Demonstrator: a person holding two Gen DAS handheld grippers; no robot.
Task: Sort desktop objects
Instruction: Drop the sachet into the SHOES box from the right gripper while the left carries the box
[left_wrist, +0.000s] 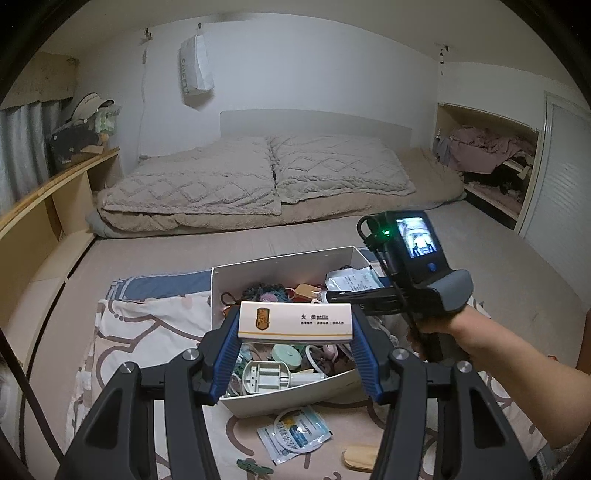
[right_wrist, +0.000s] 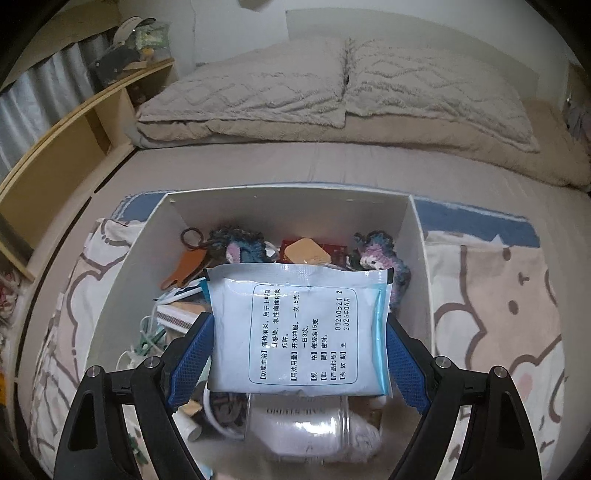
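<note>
Two grippers hang loaded over one white cardboard box (right_wrist: 110, 280), the landmark for everything here: it sits on a cartoon-print blanket (right_wrist: 491, 302) spread across the bed, already crowded with crocheted dolls (right_wrist: 243, 247), a brown leather key fob (right_wrist: 184, 269), cables and a clear jar (right_wrist: 306, 424).

The larger cargo is a pale blue medicine sachet (right_wrist: 299, 332), printed with a dosage panel, held flat above the middle of the box by the right gripper (right_wrist: 299, 354), whose blue pads (right_wrist: 192, 354) press on the packet's two side edges. The smaller is a white-and-gold matchbox (left_wrist: 294, 320), clamped end to end in the left gripper (left_wrist: 294, 354) above the box's near half.

Doing the drop well looks like a matter of order and height. The sachet is limp and will likely flutter, so it would be best lowered close to the heap before the jaws part. The matchbox is rigid and can fall short, though a release over the near rim risks it tipping out onto the blanket.

In the left wrist view the person's right forearm (left_wrist: 491, 354) reaches in from the right of the box, wrist level, the tool pointing across the box's far right corner. A second sachet (left_wrist: 293, 435) and a wooden piece (left_wrist: 360, 458) lie on the blanket just outside the box's near wall, not yet sorted.
</note>
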